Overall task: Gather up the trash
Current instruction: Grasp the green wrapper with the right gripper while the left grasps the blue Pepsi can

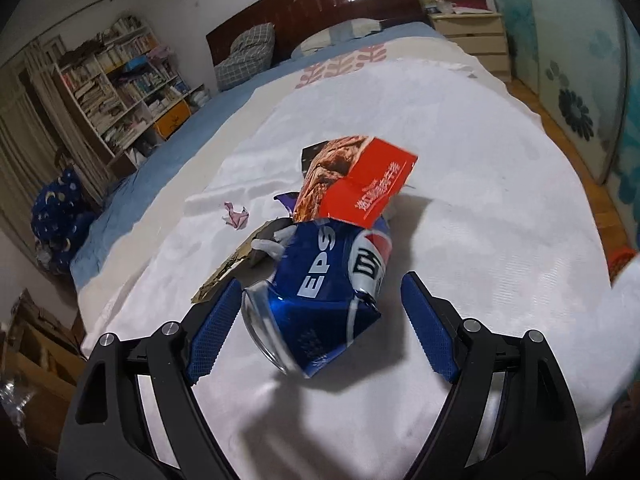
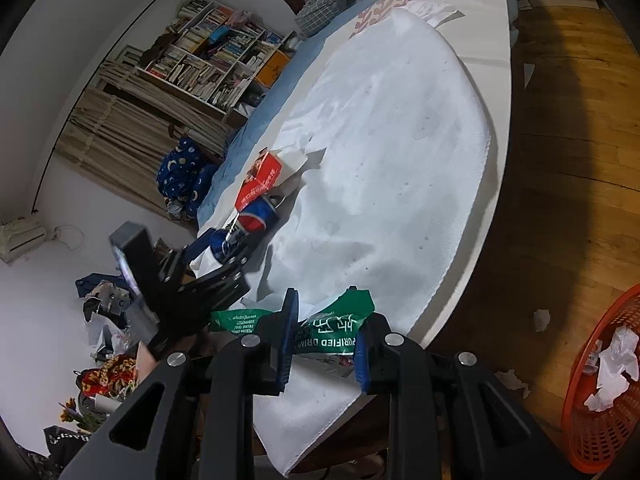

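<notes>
Trash lay in a small heap on the white cover (image 1: 460, 168) of the bed: one crushed blue can (image 1: 320, 292), one red carton (image 1: 360, 182), one scrap of brown cardboard (image 1: 224, 276) and one crumpled pink paper (image 1: 236, 216) a little apart from the rest. The can showed the letters "EPS" in white, with a red, white and blue roundel near its far end. The carton leaned over the can's far end and carried white Chinese writing that I could not read, beside a photo of something brown.

My left gripper (image 1: 320, 324) had its jaws wide apart, one blue pad on each side of the can; the left pad looked to be at the can's rim, the right one stood clear of it.

My right gripper (image 2: 326, 340) was clamped on one green plastic wrapper (image 2: 332, 328) above the near edge of the bed; the wrapper read "PURIFIED DRIN", with large white Chinese characters above that.

One orange basket (image 2: 600, 432) stood on the wooden floor (image 2: 568, 160) to the right of the bed, holding crumpled white paper (image 2: 612, 376). Two more white scraps (image 2: 542, 318) lay on the floor beside it.
</notes>
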`<state>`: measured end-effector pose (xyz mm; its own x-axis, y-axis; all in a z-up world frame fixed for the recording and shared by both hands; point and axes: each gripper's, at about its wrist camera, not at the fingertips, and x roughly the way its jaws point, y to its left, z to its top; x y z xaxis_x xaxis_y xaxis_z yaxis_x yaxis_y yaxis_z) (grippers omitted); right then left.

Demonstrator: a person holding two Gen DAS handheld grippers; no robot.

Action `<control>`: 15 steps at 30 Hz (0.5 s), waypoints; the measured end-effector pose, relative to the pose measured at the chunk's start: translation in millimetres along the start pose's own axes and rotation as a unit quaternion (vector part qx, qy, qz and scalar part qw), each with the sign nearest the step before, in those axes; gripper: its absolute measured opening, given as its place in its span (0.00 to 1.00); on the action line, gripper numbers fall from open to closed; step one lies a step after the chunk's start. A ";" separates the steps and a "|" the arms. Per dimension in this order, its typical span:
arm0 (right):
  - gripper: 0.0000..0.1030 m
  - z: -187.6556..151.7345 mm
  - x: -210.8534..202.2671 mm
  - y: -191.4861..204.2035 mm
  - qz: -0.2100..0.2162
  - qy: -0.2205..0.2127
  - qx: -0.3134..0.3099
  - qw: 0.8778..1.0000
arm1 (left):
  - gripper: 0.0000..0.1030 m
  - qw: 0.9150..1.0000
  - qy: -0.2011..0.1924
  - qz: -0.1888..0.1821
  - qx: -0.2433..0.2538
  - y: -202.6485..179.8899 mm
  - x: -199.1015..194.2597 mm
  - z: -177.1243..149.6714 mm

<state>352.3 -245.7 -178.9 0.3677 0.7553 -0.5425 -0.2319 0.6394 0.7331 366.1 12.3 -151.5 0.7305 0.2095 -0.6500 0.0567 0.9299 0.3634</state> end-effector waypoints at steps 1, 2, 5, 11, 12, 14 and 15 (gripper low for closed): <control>0.25 0.9 0.2 -0.2 0.002 0.001 -0.001 1.000 | 0.79 1.000 0.002 -0.013 -0.021 7.6 2.1 0.7; 0.25 1.7 0.9 -0.9 0.003 0.002 -0.002 1.000 | 0.79 0.999 0.002 -0.024 -0.042 14.5 3.3 1.4; 0.25 2.8 -1.2 -3.5 0.004 0.003 -0.001 1.000 | 0.72 0.992 0.014 -0.053 -0.110 41.5 7.3 -1.9; 0.25 4.2 -5.2 -5.4 0.004 -0.003 0.001 1.000 | 0.35 0.989 0.016 -0.059 -0.133 52.1 4.8 -6.6; 0.25 3.3 -5.6 -5.4 0.003 -0.004 0.002 1.000 | 0.27 0.988 0.018 -0.067 -0.139 54.1 2.3 -8.3; 0.25 2.6 -6.8 -7.0 0.002 -0.007 0.004 1.000 | 0.21 0.986 0.021 -0.074 -0.146 53.9 4.6 -6.4; 0.25 1.3 -7.1 -6.8 0.002 -0.008 0.005 1.000 | 0.20 0.986 0.023 -0.076 -0.150 55.2 5.4 -6.9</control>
<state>352.4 -255.6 -179.5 0.3807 0.7561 -0.5324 -0.2250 0.6342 0.7397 368.5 66.9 -139.6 0.6974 0.0674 -0.7135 -0.0449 0.9977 0.0503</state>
